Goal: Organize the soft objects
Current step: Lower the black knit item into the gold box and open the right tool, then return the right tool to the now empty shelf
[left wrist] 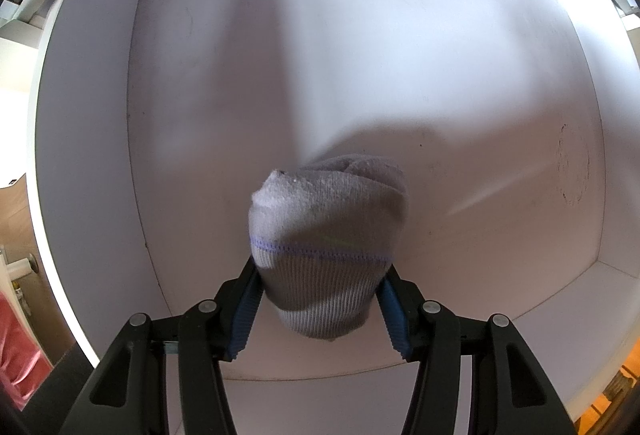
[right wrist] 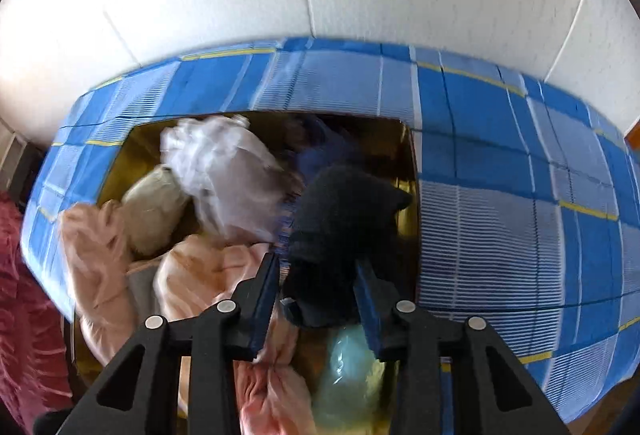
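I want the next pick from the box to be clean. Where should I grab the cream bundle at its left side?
Grip the cream bundle across its rounded middle, coming from above. It lies exposed in the box, though pink cloth crowds its left.

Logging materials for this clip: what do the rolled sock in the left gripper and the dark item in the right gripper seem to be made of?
The rolled sock looks like a pale grey knit, matte: ribbed cuff, looped terry texture, a thin purple stitched band. The dark item looks like fuzzy black knit or fleece, matte; motion blur hides the weave, so that is uncertain.
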Action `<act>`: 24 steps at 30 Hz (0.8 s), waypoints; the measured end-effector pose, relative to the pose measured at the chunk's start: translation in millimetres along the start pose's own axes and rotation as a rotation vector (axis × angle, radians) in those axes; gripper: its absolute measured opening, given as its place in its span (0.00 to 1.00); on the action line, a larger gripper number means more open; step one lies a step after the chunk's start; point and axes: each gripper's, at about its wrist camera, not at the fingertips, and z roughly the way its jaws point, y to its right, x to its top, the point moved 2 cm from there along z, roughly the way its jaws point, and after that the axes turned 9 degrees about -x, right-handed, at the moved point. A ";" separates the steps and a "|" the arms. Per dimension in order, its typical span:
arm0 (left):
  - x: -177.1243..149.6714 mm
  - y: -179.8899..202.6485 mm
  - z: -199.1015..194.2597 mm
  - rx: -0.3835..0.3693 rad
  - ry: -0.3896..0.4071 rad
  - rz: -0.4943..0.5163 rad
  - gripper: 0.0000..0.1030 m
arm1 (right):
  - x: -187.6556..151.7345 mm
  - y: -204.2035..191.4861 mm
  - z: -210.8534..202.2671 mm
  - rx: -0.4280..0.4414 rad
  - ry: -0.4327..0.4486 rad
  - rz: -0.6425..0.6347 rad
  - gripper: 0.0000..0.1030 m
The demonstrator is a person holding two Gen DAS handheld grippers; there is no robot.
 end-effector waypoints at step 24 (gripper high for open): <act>1.2 -0.5 1.1 -0.001 0.020 -0.018 0.52 | -123.5 0.9 -81.1 0.113 0.224 -0.096 0.42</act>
